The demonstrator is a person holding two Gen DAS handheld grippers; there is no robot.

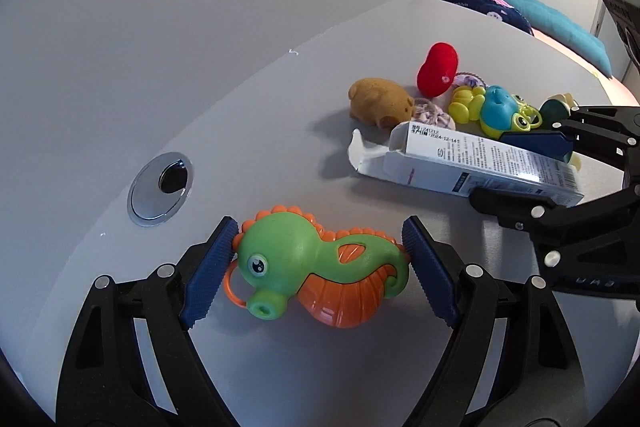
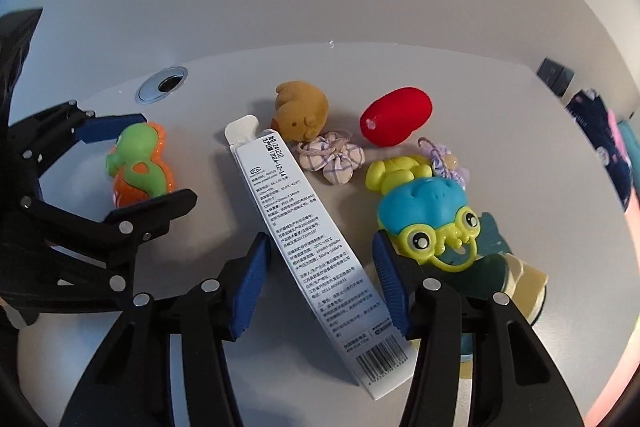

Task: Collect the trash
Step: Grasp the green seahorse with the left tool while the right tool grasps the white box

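Presently, an entry for the grey table (image 2: 500, 99), taken from my own two sets of jaws.

Item, trash: one long white printed carton (image 2: 316, 247), end flap open, running from upper middle to lower middle of the right wrist view. My right gripper (image 2: 322, 279) straddles it about halfway open; the left pad looks to be at or just beside the carton's edge, while the right pad (image 2: 390, 287) stands clear of it with bare table between. I count this as not gripped.

Item, not trash by my reckoning: green and orange seahorse toy (image 1: 320, 267), bottom centre of the left wrist view. My left gripper (image 1: 320, 269) stands wide, its pads touching or very nearly touching the toy's head and tail; whether they press I cannot tell.

Item, neighbours: blue and yellow frog toy (image 2: 428, 215) just beside my right pad; brown plush (image 2: 302, 113), red plush (image 2: 396, 121) and checked fabric bundle (image 2: 334, 157) near the carton's far end.

Risks, as judged:
- The carton is thin-walled and open-ended; a hard squeeze may crush it, or it may pivot and slip.
- My right pad may catch the frog toy and drag it along.
- My left jaws may carry off a toy instead of trash.
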